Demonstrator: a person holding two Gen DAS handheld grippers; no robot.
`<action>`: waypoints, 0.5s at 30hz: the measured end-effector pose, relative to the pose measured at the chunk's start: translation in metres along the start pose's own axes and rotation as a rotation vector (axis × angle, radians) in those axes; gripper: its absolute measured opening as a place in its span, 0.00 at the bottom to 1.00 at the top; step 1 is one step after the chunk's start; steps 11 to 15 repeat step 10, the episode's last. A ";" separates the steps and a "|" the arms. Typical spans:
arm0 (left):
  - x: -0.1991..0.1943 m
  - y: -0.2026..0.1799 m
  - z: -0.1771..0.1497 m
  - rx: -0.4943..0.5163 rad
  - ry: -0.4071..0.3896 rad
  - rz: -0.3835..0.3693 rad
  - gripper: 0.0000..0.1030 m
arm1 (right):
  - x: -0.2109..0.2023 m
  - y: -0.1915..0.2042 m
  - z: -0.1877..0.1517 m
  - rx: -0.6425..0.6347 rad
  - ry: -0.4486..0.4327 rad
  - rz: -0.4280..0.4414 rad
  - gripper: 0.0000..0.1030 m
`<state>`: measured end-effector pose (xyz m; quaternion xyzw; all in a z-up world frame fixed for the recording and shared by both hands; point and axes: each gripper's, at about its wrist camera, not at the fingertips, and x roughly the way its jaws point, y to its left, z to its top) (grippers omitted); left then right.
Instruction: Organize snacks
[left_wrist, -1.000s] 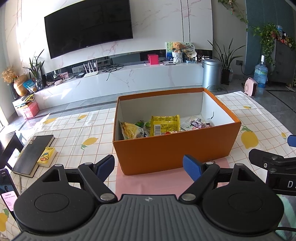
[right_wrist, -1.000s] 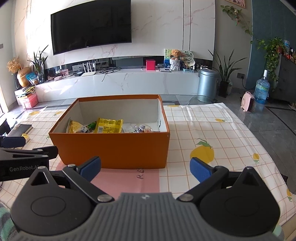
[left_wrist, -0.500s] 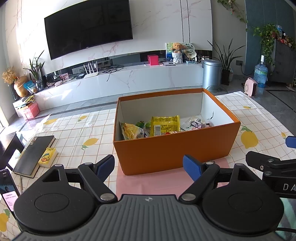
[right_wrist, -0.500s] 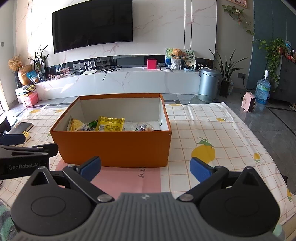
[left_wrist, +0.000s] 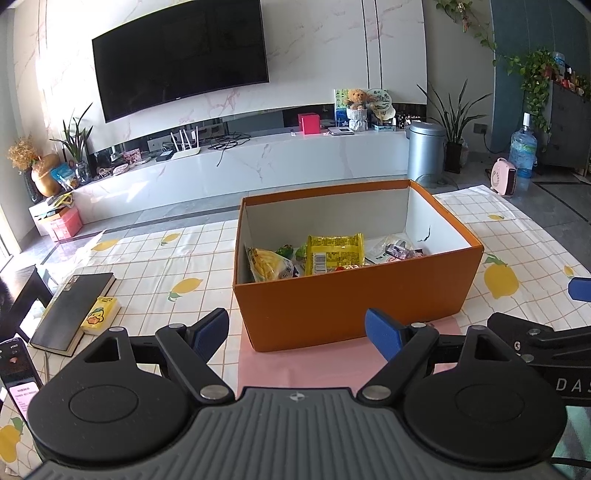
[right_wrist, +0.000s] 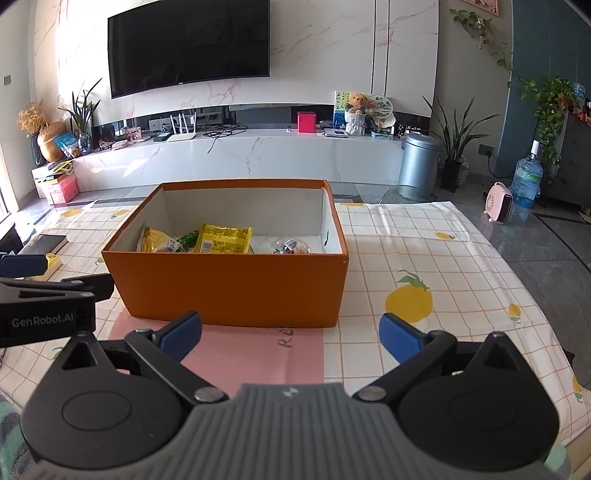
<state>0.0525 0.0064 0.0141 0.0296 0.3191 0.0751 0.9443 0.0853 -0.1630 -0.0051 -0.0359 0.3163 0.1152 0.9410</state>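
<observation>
An orange box (left_wrist: 354, 295) stands on the table on a pink sheet (left_wrist: 314, 365). It also shows in the right wrist view (right_wrist: 232, 288). Inside lie several snack packs: a yellow packet (left_wrist: 334, 253), a yellow bag (left_wrist: 267, 264) at the left, green wrappers and clear wrapped sweets (left_wrist: 397, 251) at the right. My left gripper (left_wrist: 297, 332) is open and empty, just in front of the box. My right gripper (right_wrist: 291, 334) is open and empty, in front of the box's right half. Each gripper shows at the edge of the other's view.
A black notebook (left_wrist: 72, 312) with a small yellow pack (left_wrist: 99, 315) lies at the table's left, and a phone (left_wrist: 18, 373) at the near left edge. The lemon-print tablecloth (right_wrist: 424, 266) stretches right of the box. A TV wall and a cabinet stand beyond the table.
Both grippers have drifted slightly back and up from the box. Both stay open and empty, and the box and snacks have not moved.
</observation>
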 end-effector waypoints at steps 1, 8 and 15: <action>-0.001 0.000 0.000 -0.001 -0.002 -0.001 0.95 | 0.000 0.001 0.000 -0.001 0.001 0.000 0.96; -0.004 0.000 0.000 -0.004 -0.012 -0.002 0.95 | -0.001 0.003 -0.001 -0.009 0.006 -0.003 0.96; -0.004 0.000 0.000 -0.001 -0.013 -0.001 0.95 | -0.001 0.003 -0.001 -0.009 0.007 -0.005 0.96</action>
